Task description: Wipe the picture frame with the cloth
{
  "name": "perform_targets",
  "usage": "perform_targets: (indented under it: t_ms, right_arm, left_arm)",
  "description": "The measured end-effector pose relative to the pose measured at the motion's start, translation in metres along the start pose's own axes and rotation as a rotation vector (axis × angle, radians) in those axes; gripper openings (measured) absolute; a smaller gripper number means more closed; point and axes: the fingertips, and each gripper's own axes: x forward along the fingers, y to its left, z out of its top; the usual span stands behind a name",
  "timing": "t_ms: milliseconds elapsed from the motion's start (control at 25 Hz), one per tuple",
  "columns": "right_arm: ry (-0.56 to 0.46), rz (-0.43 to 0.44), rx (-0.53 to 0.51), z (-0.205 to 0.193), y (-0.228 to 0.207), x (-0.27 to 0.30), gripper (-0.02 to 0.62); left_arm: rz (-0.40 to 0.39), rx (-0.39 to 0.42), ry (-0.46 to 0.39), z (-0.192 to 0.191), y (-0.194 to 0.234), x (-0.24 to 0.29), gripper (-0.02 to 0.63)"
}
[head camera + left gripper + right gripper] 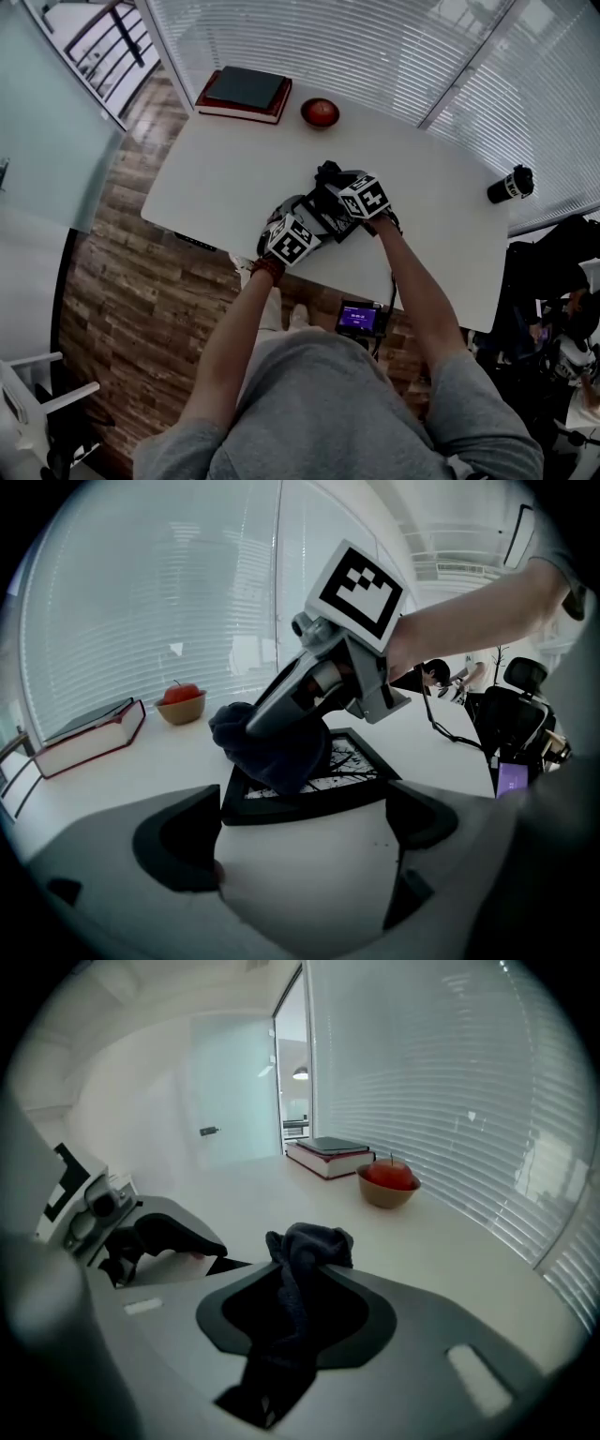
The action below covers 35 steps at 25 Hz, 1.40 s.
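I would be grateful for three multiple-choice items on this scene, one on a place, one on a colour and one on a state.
1. Where does the red apple in its tan bowl stand?
A. beside the red-edged book
B. on a chair
C. on the floor

2. What colour is the border of the flat-lying picture frame?
A. white
B. black
C. red

3. What is the state of the right gripper?
A. open and empty
B. shut on the dark cloth
C. shut on the apple

Answers:
1 A, the bowl sits close to the book.
2 B, the border shows black.
3 B, the cloth is pinched between its jaws.
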Motion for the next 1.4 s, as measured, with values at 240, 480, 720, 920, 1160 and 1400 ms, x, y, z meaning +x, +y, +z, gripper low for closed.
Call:
perform_targets:
  t_ms: [240, 480, 720, 920, 1160, 1400]
  right_arm:
    - [0.059, 0.032, -0.098, -0.015, 0.009, -0.009, 0.115]
    - [0.099, 0.088, -0.065, -0.04, 0.016, -0.029, 0.114]
    - [0.119, 0.161, 0.026, -0.058, 0.032, -0.039, 0.114]
    - [0.081, 0.269, 0.219, -0.069, 0.044, -0.047, 0.114]
    - [0.001, 0.424, 0.353, -0.049, 0.051, -0.068, 0.117]
    - [-0.191, 0.355, 0.225, 0.02, 0.043, -0.063, 0.12]
  left_arm:
    - [0.004, 0.0, 0.005, -0.003, 0.003, -0.001, 0.538]
    - [0.005, 0.001, 0.006, -0.004, 0.004, 0.0, 0.538]
    - [0.004, 0.0, 0.009, -0.004, 0.005, 0.001, 0.54]
    - [0.003, 0.002, 0.01, -0.006, 0.003, 0.002, 0.54]
    - [0.004, 0.002, 0.01, -0.004, 0.002, 0.002, 0.54]
    - [0.002, 0.001, 0.013, -0.004, 0.001, 0.002, 0.54]
